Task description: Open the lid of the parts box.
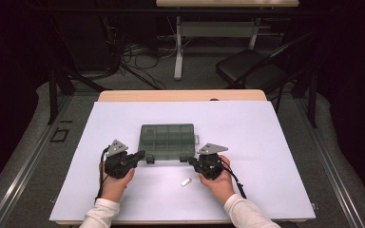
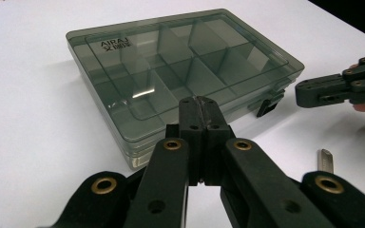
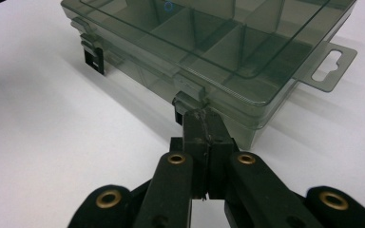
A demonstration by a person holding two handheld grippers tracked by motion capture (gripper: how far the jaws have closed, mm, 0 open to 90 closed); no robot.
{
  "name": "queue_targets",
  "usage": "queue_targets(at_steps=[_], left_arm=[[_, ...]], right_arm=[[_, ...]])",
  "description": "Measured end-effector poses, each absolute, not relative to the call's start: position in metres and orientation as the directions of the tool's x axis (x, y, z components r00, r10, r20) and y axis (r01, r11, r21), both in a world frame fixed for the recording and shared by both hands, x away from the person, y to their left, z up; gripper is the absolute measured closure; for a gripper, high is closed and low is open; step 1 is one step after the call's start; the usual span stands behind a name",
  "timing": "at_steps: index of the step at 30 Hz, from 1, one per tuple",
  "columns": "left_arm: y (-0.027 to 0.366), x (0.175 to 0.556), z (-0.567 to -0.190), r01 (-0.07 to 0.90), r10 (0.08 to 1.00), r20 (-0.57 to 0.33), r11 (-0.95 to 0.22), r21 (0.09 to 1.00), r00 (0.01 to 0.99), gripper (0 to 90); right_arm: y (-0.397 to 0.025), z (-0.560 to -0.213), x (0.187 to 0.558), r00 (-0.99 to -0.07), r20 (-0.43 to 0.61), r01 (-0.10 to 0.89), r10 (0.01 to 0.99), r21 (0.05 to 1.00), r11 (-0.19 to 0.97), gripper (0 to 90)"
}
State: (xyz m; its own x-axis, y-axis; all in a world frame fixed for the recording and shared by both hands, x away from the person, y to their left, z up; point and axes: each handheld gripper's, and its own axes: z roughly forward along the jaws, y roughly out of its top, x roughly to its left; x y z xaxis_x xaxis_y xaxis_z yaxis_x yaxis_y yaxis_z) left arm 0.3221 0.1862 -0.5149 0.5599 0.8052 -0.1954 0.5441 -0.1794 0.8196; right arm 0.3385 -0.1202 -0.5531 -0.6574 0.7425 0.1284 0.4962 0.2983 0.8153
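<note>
Firstly, at the left: left gripper [image 1: 141, 155] held low over the white table cover [image 1: 266, 142], jaws pressed fully together with nothing between them, tips aimed at the near left corner of the compartment box [image 1: 167, 141] and very close to its front wall; cannot tell if touching. Lies flat near the middle of the cover, this box, lid down, between the two grippers. Looks like thin smoky transparent plastic with empty dividers inside, so probably light and rather stiff, but smooth and slippery on the lid and easy to push away across the cover with one careless nudge. Could crack or whiten at the thin walls if squeezed hard. Better not to pinch the flat lid; better to work at the front edge, where a black latch [image 2: 266, 107] sits on the side toward the right gripper, and a second latch [image 3: 94, 59] farther along the same wall. Likely need to lift these small clips with one jaw tip while steadying the box from the other side. Farther right: right gripper [image 1: 190, 160], jaws also closed on nothing, tips set right against the nearer latch [image 3: 188, 92] from below. Near it, on the cover and apart from the box, a small pale flat piece [image 1: 186, 182]. At the right end of the box, a hang tab [image 3: 330, 66], thin, poor for gripping.
</note>
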Motion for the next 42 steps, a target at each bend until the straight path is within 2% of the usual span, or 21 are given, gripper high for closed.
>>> queue_targets(at_steps=[20, 29, 42], left_arm=[[0.18, 0.32, -0.516, 0.537, 0.799, -0.181, -0.2, 0.82, 0.573, 90.0], [0.178, 0.32, -0.517, 0.537, 0.791, -0.178, -0.213, 0.817, 0.585, 90.0], [0.174, 0.324, -0.525, 0.58, 0.804, -0.165, -0.252, 0.775, 0.571, 90.0]], right_arm=[[-0.116, -0.558, 0.345, -0.646, 0.143, 0.497, 0.75, 0.824, 0.271, 90.0], [-0.117, -0.549, 0.343, -0.655, 0.138, 0.454, 0.743, 0.858, 0.24, 90.0], [-0.117, -0.542, 0.345, -0.652, 0.146, 0.44, 0.744, 0.872, 0.215, 90.0]])
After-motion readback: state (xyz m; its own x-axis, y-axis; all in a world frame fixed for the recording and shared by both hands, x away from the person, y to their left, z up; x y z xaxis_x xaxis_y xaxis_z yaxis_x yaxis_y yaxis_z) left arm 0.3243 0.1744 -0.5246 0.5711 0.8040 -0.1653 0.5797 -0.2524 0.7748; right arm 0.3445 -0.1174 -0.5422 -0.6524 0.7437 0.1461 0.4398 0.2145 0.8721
